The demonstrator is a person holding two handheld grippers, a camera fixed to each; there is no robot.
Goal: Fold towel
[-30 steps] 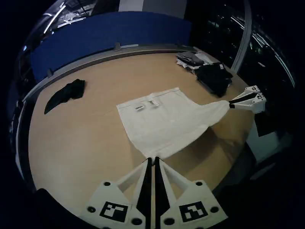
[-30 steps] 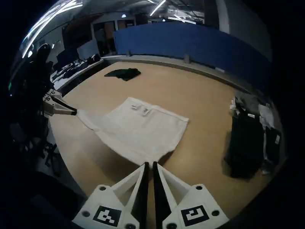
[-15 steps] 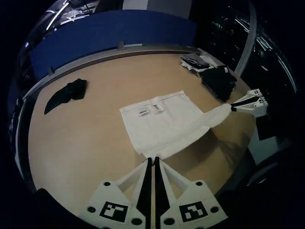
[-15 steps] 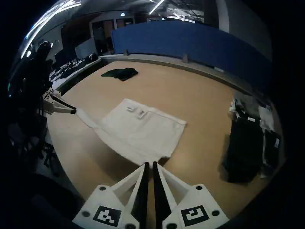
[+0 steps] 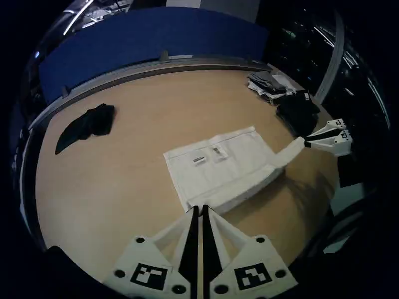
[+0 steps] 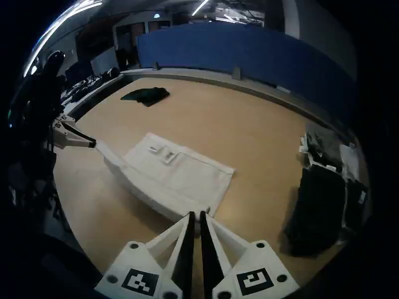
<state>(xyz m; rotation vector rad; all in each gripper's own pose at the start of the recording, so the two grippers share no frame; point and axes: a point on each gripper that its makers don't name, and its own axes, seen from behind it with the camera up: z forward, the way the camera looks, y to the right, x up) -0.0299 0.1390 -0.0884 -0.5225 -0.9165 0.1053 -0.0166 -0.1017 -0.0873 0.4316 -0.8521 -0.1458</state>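
Towel: The white cloth towel [image 5: 219, 162] lies around the middle of the pale wooden tabletop [image 5: 109, 174]. Its far part is flat with two small tags facing up. Its near edge is raised off the wood in a long fold.
Left hand-held gripper: The left hand-held gripper [image 5: 200, 209] has its fingers pressed together, pinching the corner at one end of the raised edge.
Right hand-held gripper: The right hand-held gripper [image 6: 195, 215] is clamped the same way on the corner at the other end. In the left gripper view it sits towards the tabletop's right edge, with the cloth drawn out to its tip.
Why held so: With a corner in each, the lifted edge stays taut and straight, so it can likely travel as one line without bunching.
Step in hand: This looks like the first fold, with the near edge partway over the flat part.
Next move: Both corners should go evenly towards the far edge and land on the far corners before release.
Risk: An uneven pull would skew the fold, and the thin cloth could slip from a pinch.
Surroundings: A crumpled black cloth [image 5: 87, 125] lies near the far-left corner. A pile of dark folded clothes [image 6: 319, 199] sits at the right edge. A blue partition [image 5: 149, 40] runs along the far edge. All are well apart from the towel.
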